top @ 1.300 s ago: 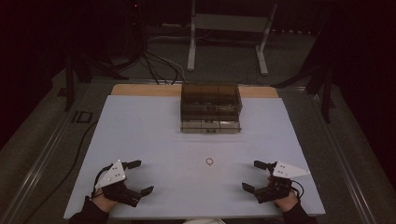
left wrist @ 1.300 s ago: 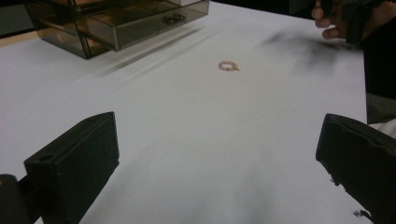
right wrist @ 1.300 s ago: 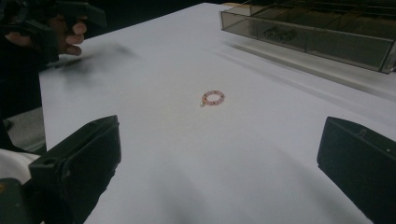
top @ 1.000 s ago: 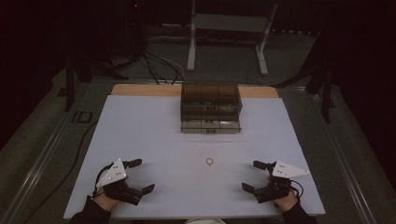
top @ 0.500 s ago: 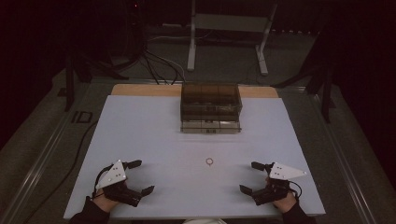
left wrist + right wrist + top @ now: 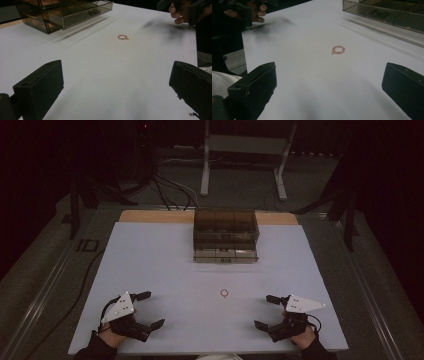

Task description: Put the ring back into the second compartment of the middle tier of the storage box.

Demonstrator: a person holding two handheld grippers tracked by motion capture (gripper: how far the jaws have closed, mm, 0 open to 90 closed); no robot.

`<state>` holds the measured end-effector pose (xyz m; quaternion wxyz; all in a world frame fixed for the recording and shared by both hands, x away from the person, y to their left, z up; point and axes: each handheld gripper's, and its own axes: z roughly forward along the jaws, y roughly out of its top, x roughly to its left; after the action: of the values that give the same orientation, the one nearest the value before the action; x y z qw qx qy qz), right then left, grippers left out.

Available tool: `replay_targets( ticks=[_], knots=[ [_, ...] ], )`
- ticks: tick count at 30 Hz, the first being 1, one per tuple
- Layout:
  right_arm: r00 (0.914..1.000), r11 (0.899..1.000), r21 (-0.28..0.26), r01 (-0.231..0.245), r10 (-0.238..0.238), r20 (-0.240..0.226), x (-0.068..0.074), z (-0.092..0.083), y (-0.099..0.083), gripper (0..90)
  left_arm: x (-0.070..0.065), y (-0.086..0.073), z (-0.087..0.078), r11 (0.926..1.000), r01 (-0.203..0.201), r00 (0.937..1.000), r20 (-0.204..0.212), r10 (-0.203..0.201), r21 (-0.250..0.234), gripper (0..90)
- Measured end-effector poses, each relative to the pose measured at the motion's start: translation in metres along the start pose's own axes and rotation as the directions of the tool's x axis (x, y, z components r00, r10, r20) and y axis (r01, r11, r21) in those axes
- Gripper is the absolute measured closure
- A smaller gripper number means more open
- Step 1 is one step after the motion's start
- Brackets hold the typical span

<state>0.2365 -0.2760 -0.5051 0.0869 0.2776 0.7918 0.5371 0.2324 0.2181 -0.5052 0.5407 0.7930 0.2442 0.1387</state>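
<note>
White table [image 6: 165, 265] w/ ring [image 6: 224, 293], drawer box [image 6: 225, 236]

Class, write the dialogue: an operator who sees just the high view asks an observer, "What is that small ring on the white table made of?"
Observer: The ring is pink beads with gold ones and a tiny charm.
Operator: Is the box's drawer closed?
Observer: A drawer of the smoky box has a small metal handle; it sticks out slightly.
Operator: Are my tongs open?
Observer: Yes, the left tongs and the right tongs gape wide, both facing the ring.
</note>
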Motion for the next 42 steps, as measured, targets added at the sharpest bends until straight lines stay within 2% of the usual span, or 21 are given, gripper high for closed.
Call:
replay_targets(
  ticks=[9,11,16,31,42],
  knots=[
    [0.9999,1.0,-0.002,0.01,-0.01,0.012,0.003,-0.004,0.008,0.0,0.0,0.0,0.0,1.0,0.003,1.0,0.005,-0.003,-0.003,0.8],
    [1.0,1.0,-0.01,-0.002,0.002,0.001,0.004,-0.005,0.011,0.0,0.0,0.0,0.0,1.0,0.002,1.0,0.005,-0.002,-0.008,0.9],
    [0.9999,1.0,-0.013,0.01,-0.01,0.003,0.006,-0.008,0.018,0.0,0.0,0.0,0.0,1.0,0.004,1.0,0.005,-0.004,-0.006,0.8],
    [0.9992,0.999,-0.009,0.036,-0.036,0.019,0.005,-0.007,0.038,0.0,0.001,-0.001,-0.001,0.9998,0.011,0.9998,0.015,-0.011,-0.018,0.8],
    [0.9983,0.998,-0.03,0.057,-0.056,0.017,0.001,-0.005,0.056,0.0,0.001,0.0,-0.001,0.9998,0.011,0.9998,0.014,-0.011,-0.019,0.8]
  ],
)
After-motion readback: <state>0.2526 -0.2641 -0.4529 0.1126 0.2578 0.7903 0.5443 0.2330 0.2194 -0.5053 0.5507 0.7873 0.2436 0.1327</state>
